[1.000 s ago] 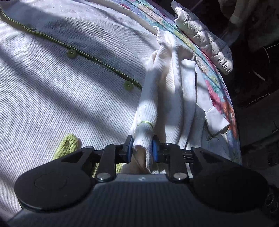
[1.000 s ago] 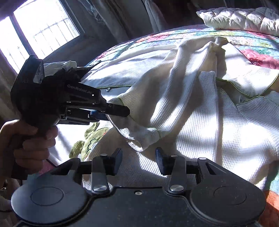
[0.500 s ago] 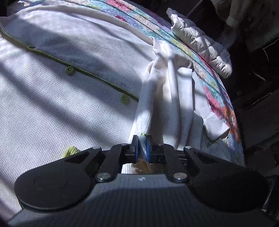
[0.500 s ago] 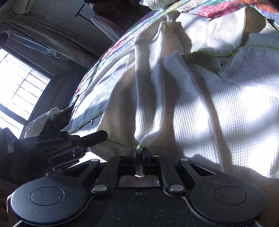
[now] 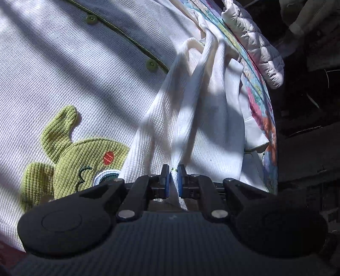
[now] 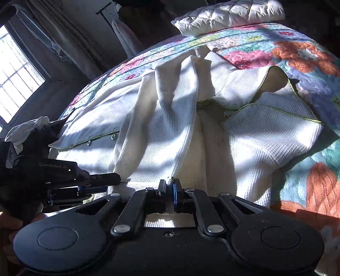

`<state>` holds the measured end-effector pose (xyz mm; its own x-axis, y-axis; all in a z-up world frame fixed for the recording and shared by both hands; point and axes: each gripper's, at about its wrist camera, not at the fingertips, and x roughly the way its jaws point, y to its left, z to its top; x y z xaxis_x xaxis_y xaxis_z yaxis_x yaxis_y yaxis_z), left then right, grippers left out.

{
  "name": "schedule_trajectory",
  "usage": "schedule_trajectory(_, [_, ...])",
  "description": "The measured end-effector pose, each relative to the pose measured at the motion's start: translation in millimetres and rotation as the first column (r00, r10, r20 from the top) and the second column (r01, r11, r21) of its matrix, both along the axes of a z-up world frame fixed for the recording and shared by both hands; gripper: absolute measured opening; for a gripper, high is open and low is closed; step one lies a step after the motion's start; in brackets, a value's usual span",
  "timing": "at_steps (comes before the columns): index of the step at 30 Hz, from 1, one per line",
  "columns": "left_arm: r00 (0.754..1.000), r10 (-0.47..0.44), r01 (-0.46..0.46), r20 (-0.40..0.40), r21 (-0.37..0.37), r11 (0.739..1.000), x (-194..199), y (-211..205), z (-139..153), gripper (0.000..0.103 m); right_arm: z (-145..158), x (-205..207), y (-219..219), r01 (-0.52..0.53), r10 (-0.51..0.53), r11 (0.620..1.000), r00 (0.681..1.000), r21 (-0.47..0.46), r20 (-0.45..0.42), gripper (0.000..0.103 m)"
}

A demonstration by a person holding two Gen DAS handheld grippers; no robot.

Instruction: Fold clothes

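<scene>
While white waffle-knit cardigan (image 5: 89, 89) lies spread, front up, on bed's floral quilt (image 6: 265, 48), its sleeve (image 5: 191, 110) hangs gathered between both tongs. Left tongs (image 5: 172, 178) pinch green-trimmed cuff; right tongs (image 6: 170, 189) clamp same sleeve end just beside. Step judged: sleeve fold, early. Next move calls for carrying sleeve across frog appliqué (image 5: 80, 157), laying flat. Quilted pillow (image 6: 229, 14) beyond.

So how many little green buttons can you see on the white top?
2 in the left view: one button near the top edge, another button lower along the green trim. The folded sleeve may hide more.
</scene>
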<state>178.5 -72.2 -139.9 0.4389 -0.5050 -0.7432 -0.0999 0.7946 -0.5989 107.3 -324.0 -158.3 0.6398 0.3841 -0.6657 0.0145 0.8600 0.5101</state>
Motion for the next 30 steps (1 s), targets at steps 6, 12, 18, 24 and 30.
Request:
schedule_trajectory(6, [0.989, -0.012, 0.004, 0.151, 0.05, 0.999, -10.0, -1.3, 36.5, 0.006, 23.6, -11.7, -13.7, -0.025, 0.011, 0.996, 0.989, 0.087, 0.148, 0.008])
schedule_trajectory(12, [0.988, -0.075, 0.043, 0.137, 0.223, 0.974, -15.6, -15.5, 36.5, 0.005, 13.4, -10.5, -17.9, 0.041, -0.038, 0.998, 0.997, -0.043, 0.073, 0.009])
schedule_trajectory(18, [0.992, -0.069, 0.038, 0.109, 0.267, 0.963, -17.5, -3.2, 29.7, 0.005, 8.8, -12.5, -21.5, 0.048, -0.048, 0.999, 0.999, 0.015, 0.025, 0.013])
schedule_trajectory(24, [0.99, -0.021, -0.027, 0.139, 0.336, 0.941, -32.4, 44.0, 53.5, 0.011, 39.2, -18.9, -5.5, 0.04, -0.035, 0.978, 0.999, -0.206, 0.029, 0.038])
schedule_trajectory(30, [0.98, 0.167, -0.196, 0.111, 0.374, 0.906, -64.4, 132.5, 53.3, 0.032, 57.8, -14.1, -3.9, -0.033, 0.019, 0.993, 0.993, 0.115, 0.114, 0.054])
